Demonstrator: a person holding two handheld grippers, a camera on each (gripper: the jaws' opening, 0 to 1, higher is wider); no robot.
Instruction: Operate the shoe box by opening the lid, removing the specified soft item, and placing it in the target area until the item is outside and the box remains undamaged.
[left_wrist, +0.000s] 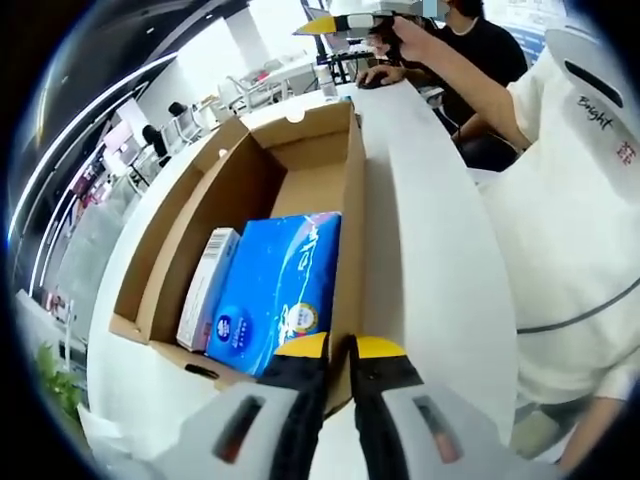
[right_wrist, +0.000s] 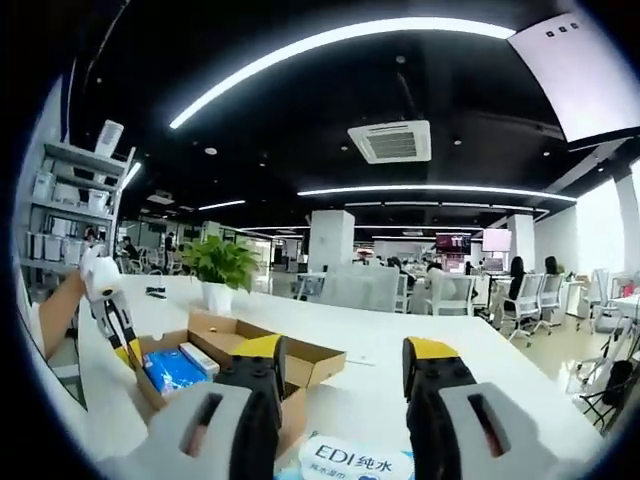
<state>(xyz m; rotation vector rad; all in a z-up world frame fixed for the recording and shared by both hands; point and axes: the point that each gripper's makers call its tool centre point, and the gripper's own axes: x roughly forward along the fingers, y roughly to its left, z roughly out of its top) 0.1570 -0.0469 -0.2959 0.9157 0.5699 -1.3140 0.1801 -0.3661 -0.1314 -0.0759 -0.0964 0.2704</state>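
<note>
The open cardboard shoe box (left_wrist: 300, 160) stands on a white table (left_wrist: 430, 250). Inside it lie a blue soft tissue pack (left_wrist: 275, 290) and a slim white carton (left_wrist: 205, 290). My left gripper (left_wrist: 340, 350) is shut on the box's near wall, whose edge runs between the jaws. From the right gripper view the box (right_wrist: 310, 362) sits ahead to the left, with the blue pack (right_wrist: 172, 368) in it and the left gripper (right_wrist: 125, 352) at its corner. My right gripper (right_wrist: 347, 365) is open, and a white wipes pack (right_wrist: 350, 462) lies low between its jaws.
A person in a white top (left_wrist: 570, 200) stands close on the right of the table, and another sits at its far end (left_wrist: 480, 50). A potted plant (right_wrist: 222, 265) stands behind the box. Office chairs (right_wrist: 450, 295) and desks lie beyond the table (right_wrist: 400, 350).
</note>
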